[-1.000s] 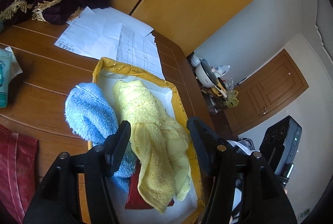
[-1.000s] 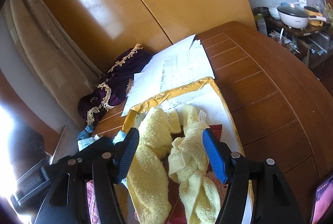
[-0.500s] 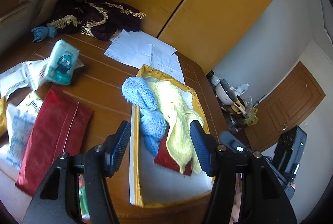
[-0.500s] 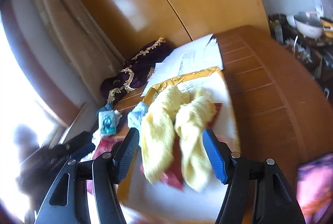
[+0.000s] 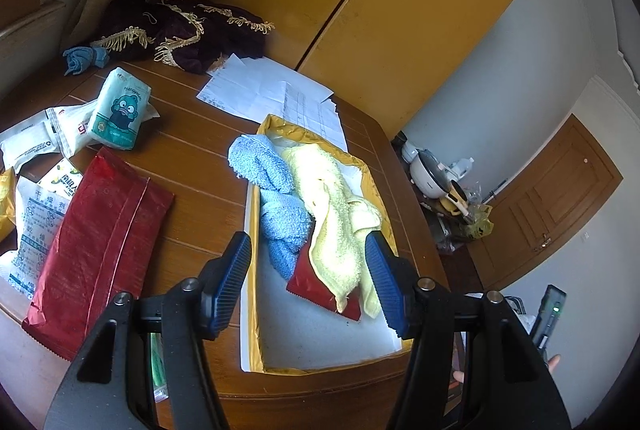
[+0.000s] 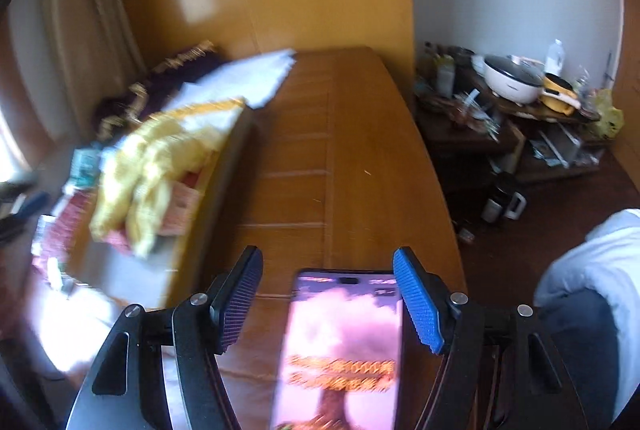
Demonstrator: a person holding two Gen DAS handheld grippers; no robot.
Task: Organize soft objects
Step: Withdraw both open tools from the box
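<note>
Both claws, the left claw (image 5: 307, 270) and the right claw (image 6: 328, 294), are being held spread and empty; the yellow towel (image 5: 332, 206) and blue towel (image 5: 272, 190) are being kept piled in the gold-rimmed box (image 5: 320, 370) ahead of the left claw, probably for sorting.

blue towel (image 5: 276, 198), yellow towel (image 5: 332, 214) (crumpled) in tray (image 5: 320, 346)
</note>
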